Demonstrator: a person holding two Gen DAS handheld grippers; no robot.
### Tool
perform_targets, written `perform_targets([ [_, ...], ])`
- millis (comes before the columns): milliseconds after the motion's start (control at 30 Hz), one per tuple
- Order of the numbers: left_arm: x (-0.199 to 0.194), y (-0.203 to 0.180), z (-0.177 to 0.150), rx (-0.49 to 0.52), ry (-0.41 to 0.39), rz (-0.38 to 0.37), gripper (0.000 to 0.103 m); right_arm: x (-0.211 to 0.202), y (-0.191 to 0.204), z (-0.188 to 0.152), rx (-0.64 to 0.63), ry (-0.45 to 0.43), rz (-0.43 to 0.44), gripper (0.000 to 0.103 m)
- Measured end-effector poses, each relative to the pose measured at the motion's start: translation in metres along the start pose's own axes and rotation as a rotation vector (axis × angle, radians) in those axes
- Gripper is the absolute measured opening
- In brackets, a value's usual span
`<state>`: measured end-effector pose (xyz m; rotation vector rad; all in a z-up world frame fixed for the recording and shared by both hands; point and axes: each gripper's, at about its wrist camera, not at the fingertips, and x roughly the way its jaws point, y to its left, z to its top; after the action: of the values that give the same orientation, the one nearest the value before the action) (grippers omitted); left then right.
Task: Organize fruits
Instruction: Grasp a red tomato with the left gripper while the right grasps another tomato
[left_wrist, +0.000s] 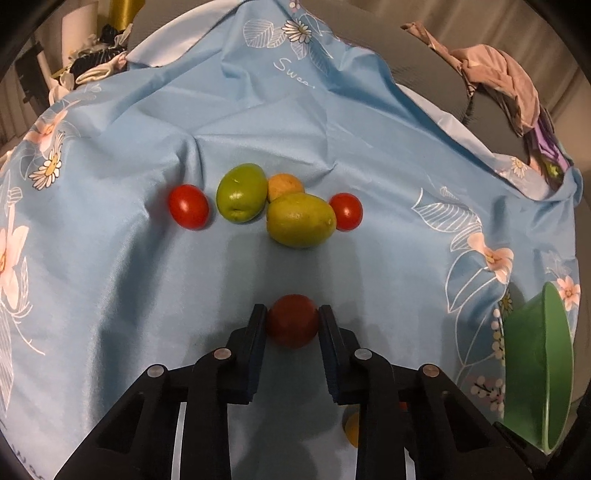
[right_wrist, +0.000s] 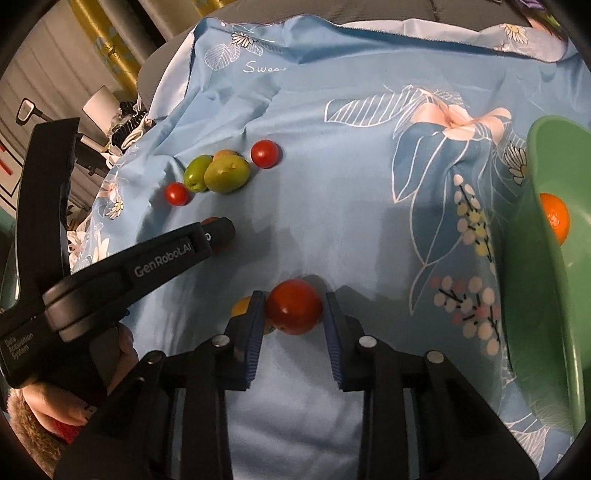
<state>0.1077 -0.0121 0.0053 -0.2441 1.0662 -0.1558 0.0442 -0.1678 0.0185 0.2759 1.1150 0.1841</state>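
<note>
Blue cloth with white and pink flowers covers the whole soft surface, and it is wrinkled in places.

Nearest in the left wrist view, the left gripper has its two black fingers squeezed on a dark red tomato that sits on the cloth. Both pads press on its sides.

Nearest in the right wrist view, the right gripper has a second red tomato between its fingers. The left pad touches it, and the right pad sits right at its edge, so it looks clenched on the fruit. A small yellow fruit peeks out just behind the left finger.

Off to the right stands a green bowl, tipped toward the camera, with an orange inside it.

Farther back lies a little bunch of fruit. Two green fruits touch each other, and an orange-yellow one hides behind them. One small red tomato lies just left of the bunch, apart from it. Another touches the right green fruit.

Past the cloth, a pinkish rag lies crumpled on a grey seat.
</note>
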Motion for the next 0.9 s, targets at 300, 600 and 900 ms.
perform_targets([
  [300, -0.011, -0.005, -0.004, 0.012, -0.022, 0.030, 0.027, -0.006, -0.005, 0.001, 0.013, -0.025, -0.015, 0.029],
  [600, -0.044, -0.019, -0.009, 0.046, -0.101, 0.011, 0.027, -0.031, -0.010, 0.002, 0.040, -0.095, -0.015, 0.030],
  [900, -0.082, -0.043, -0.021, 0.119, -0.189, -0.050, 0.027, -0.072, -0.021, 0.003, 0.076, -0.213, -0.027, 0.030],
])
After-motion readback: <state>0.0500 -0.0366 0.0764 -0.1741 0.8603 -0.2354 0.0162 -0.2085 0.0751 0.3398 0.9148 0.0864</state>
